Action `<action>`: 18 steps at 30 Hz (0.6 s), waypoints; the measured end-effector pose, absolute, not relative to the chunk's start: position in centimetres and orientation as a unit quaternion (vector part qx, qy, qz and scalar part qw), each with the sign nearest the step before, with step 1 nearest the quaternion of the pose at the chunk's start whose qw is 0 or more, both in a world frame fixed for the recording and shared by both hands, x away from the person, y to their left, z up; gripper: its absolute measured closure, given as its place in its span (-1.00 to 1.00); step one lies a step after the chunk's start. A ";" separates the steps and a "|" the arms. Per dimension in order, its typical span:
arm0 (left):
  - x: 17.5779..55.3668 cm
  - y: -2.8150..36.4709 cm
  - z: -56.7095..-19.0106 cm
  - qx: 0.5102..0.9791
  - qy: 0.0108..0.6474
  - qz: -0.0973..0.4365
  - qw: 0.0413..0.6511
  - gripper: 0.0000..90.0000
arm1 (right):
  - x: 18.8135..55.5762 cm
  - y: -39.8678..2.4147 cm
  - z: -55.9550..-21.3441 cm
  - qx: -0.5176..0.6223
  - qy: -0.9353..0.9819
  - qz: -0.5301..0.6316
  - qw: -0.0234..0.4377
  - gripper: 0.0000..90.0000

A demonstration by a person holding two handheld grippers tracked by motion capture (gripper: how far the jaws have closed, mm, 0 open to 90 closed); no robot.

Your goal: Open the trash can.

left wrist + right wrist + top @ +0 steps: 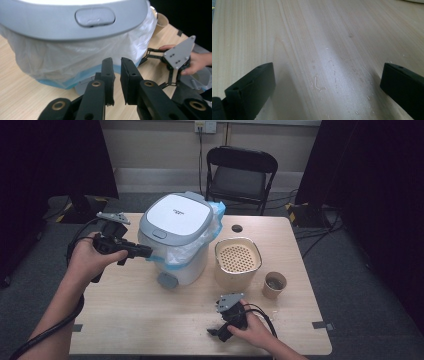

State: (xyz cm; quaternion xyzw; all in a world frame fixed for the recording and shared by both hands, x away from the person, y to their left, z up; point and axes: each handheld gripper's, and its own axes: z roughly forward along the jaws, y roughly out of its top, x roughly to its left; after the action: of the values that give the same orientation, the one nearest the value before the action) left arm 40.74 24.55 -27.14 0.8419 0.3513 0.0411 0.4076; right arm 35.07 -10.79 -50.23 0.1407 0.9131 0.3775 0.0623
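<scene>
1. Left tool (145, 253), jaws nearly together on nothing, points right at the lidded trash bin (176, 237).
2. The bin stands upright mid-tabletop (125, 320), latch toward the person.
3. Right tool (214, 333), jaws spread wide, points left along the near edge.

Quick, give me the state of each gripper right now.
Left gripper: jaws nearly shut, holding nothing, pointed at the lidded bin.
Right gripper: jaws wide open, empty, low over the table.
</scene>
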 end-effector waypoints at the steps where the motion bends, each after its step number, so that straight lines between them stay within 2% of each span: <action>1: 40.8 24.5 -27.0 0.840 0.353 0.040 0.410 0.81 | 35.1 -10.8 -50.2 0.141 0.913 0.378 0.062 -1.00; 8: 41.4 24.2 -26.2 0.839 0.356 0.034 0.410 0.94 | 35.1 -10.8 -50.2 0.140 0.913 0.377 0.062 -1.00; 18: 42.4 23.3 -25.4 0.841 0.358 0.036 0.404 1.00 | 35.1 -10.8 -50.2 0.140 0.913 0.377 0.061 -1.00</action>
State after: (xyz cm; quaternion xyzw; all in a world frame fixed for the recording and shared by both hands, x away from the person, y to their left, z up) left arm 42.37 23.28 -25.36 0.8412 0.3576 0.0362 0.4040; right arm 35.08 -10.79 -50.22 0.1401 0.9134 0.3773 0.0612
